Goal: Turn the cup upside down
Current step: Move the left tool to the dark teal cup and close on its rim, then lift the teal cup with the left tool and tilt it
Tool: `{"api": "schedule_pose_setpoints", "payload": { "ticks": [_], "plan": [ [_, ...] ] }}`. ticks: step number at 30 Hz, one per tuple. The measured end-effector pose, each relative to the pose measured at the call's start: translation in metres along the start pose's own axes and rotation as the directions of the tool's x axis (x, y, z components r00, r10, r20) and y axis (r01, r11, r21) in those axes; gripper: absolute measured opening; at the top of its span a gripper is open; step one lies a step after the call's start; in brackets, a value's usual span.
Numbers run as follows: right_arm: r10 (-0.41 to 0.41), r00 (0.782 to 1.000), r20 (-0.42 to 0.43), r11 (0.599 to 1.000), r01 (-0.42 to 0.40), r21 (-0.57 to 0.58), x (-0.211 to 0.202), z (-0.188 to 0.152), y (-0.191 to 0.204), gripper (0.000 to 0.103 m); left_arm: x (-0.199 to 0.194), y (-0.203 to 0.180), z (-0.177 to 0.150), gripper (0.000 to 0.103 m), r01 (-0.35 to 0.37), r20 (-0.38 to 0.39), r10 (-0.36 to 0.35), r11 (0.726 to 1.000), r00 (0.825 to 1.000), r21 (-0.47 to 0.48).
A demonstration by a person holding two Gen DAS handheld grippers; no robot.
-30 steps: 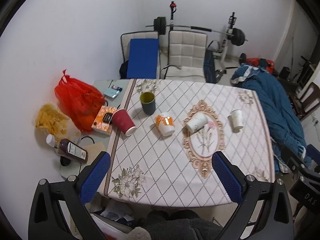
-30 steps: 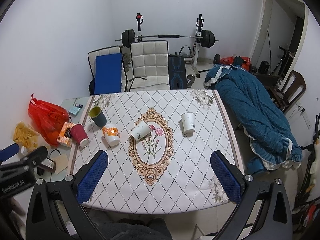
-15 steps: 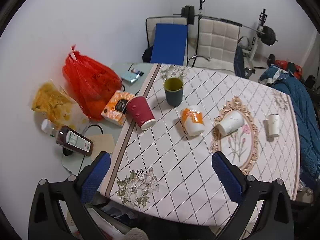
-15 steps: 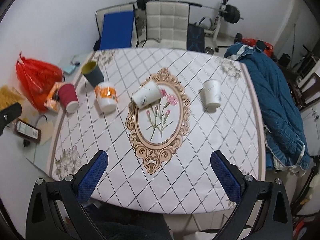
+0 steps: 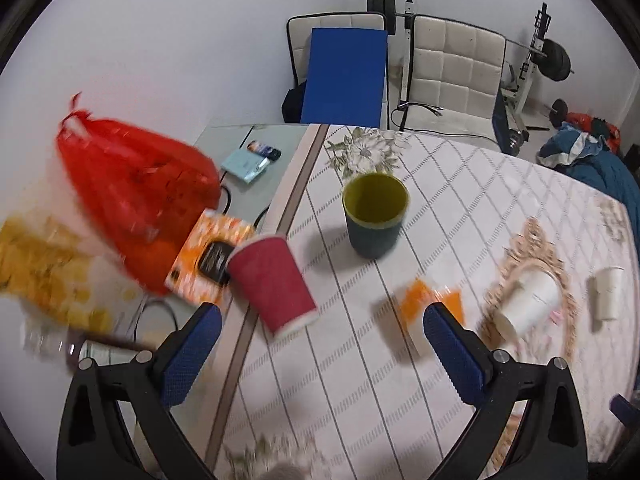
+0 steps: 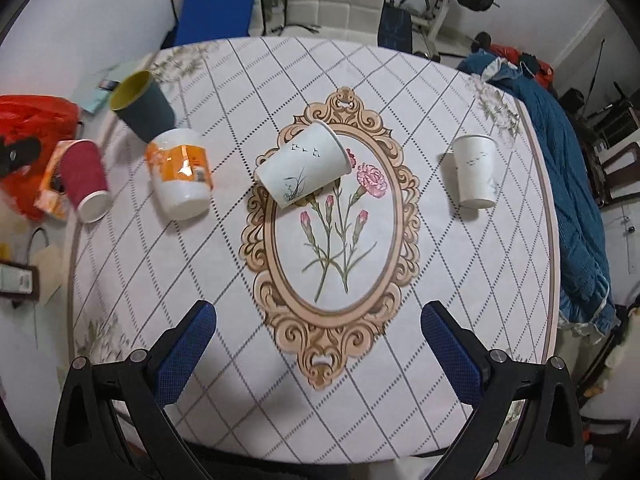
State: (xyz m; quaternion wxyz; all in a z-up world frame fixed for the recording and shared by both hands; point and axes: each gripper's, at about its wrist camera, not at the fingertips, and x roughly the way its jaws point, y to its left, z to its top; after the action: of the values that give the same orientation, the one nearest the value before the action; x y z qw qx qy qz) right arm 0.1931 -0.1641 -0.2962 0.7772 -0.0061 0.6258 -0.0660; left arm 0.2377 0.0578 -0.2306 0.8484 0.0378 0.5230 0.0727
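Several cups sit on the patterned tablecloth (image 6: 400,340). A dark green cup (image 5: 374,216) with a yellow inside stands upright, mouth up. A red paper cup (image 5: 274,282) lies on its side at the left edge. An orange-and-white cup (image 6: 180,174) and a white paper cup (image 6: 304,168) also lie on their sides. Another white paper cup (image 6: 474,170) stands to the right. My left gripper (image 5: 320,342) is open and empty, close above the red cup. My right gripper (image 6: 318,340) is open and empty over the table's near middle.
A red plastic bag (image 5: 136,196), an orange tissue box (image 5: 208,260) and a yellow bag (image 5: 36,256) lie on a side surface left of the table. Chairs (image 5: 452,76) and a barbell rack stand behind. A blue blanket (image 6: 560,184) hangs at the right edge.
My left gripper has moved forward and left toward the red and green cups. My right gripper has moved forward and down over the table centre. No cup has moved.
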Motion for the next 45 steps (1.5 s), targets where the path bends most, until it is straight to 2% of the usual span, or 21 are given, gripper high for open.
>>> {"api": "schedule_pose_setpoints", "payload": {
  "ticks": [5, 14, 20, 27, 35, 36, 38, 39, 40, 45],
  "plan": [
    [-0.033, 0.999, -0.027, 0.999, 0.033, 0.015, 0.031, 0.035, 0.01, 0.103, 0.056, -0.003, 0.026, 0.103, 0.041, -0.023, -0.041, 0.999, 0.999, 0.004],
    [-0.048, 0.998, -0.042, 0.999, 0.049, 0.019, 0.068, 0.075, 0.023, 0.103, 0.111, -0.023, 0.042, 0.103, 0.12, -0.081, -0.117, 0.992, 0.99, 0.038],
    [-0.05, 0.996, -0.068, 0.999, 0.051, 0.017, 0.084, 0.082, 0.027, 0.103, 0.13, -0.032, 0.048, 0.103, 0.132, -0.104, -0.124, 0.989, 0.987, 0.066],
    [-0.113, 0.985, -0.128, 0.993, 0.117, 0.023, 0.1, 0.082, 0.03, 0.103, 0.148, -0.037, 0.056, 0.103, 0.139, -0.129, -0.128, 0.987, 0.983, 0.078],
    [-0.135, 0.982, -0.131, 0.99, 0.14, 0.025, 0.101, 0.082, 0.03, 0.103, 0.164, -0.044, 0.063, 0.103, 0.14, -0.139, -0.127, 0.987, 0.982, 0.083],
    [-0.137, 0.982, -0.131, 0.99, 0.142, 0.025, 0.101, 0.083, 0.029, 0.103, 0.166, -0.045, 0.063, 0.102, 0.137, -0.136, -0.125, 0.987, 0.983, 0.085],
    [-0.14, 0.981, -0.132, 0.989, 0.145, 0.031, 0.1, 0.083, 0.028, 0.103, 0.169, -0.047, 0.065, 0.087, 0.146, -0.137, -0.133, 0.986, 0.982, 0.086],
    [-0.142, 0.981, -0.132, 0.988, 0.148, 0.034, 0.1, 0.083, 0.027, 0.103, 0.171, -0.048, 0.066, 0.071, 0.148, -0.139, -0.135, 0.985, 0.981, 0.087],
    [-0.146, 0.98, -0.132, 0.988, 0.152, 0.036, 0.099, 0.083, 0.026, 0.103, 0.172, -0.048, 0.066, 0.068, 0.147, -0.138, -0.134, 0.985, 0.981, 0.089],
    [-0.154, 0.98, -0.129, 0.986, 0.161, 0.047, 0.097, 0.084, 0.022, 0.103, 0.172, -0.048, 0.069, 0.067, 0.149, -0.109, -0.14, 0.985, 0.984, 0.083]
  ]
}}
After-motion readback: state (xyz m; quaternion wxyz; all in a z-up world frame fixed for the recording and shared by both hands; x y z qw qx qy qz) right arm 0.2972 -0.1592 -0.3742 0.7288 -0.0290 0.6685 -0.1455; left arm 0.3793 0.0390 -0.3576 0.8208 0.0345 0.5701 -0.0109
